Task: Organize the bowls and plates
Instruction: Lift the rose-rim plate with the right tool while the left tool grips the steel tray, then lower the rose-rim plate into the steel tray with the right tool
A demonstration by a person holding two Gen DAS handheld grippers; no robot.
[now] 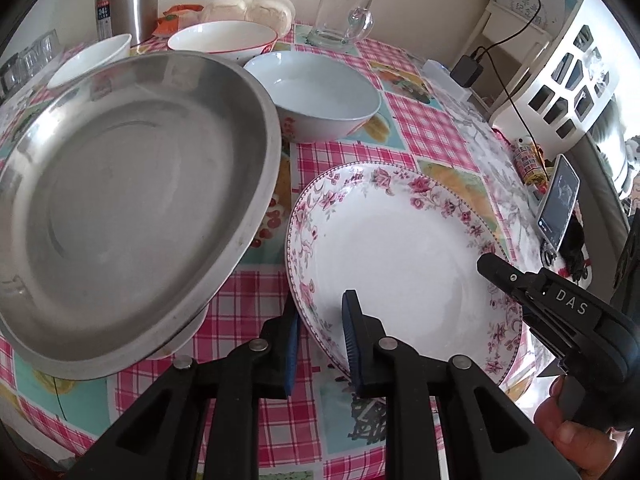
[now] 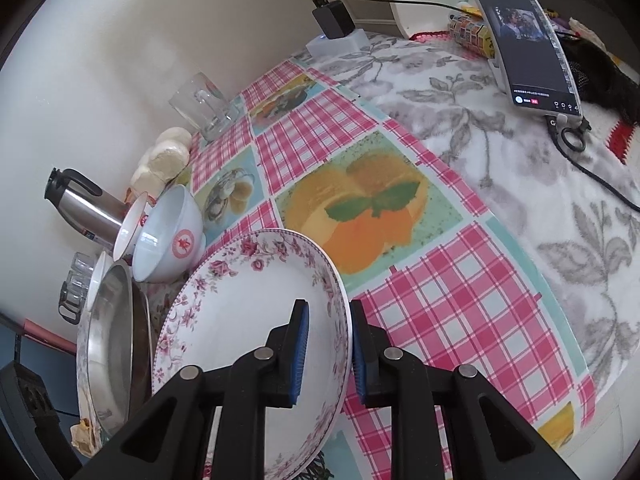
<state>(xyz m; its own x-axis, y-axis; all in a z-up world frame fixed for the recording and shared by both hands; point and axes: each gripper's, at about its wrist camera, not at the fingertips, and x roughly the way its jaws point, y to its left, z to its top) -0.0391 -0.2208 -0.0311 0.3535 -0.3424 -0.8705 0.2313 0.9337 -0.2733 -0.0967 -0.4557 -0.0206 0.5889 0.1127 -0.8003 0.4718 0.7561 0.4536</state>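
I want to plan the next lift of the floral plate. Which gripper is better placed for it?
Both straddle the floral plate rim. The left gripper seems better placed: its near edge, beside the steel pan; the right gripper takes the opposite rim.

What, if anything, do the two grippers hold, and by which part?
Both straddle the rim of the floral plate: the left gripper at the near-left edge, the right gripper at the opposite edge. Whether the pads actually clamp it cannot be told.

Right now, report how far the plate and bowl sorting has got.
Done: little visible; the steel pan rests on something white. In hand: both claws, left and right, straddle opposite rims of the floral plate. Left: three bowls, including the pale blue bowl, stand loose on the table.
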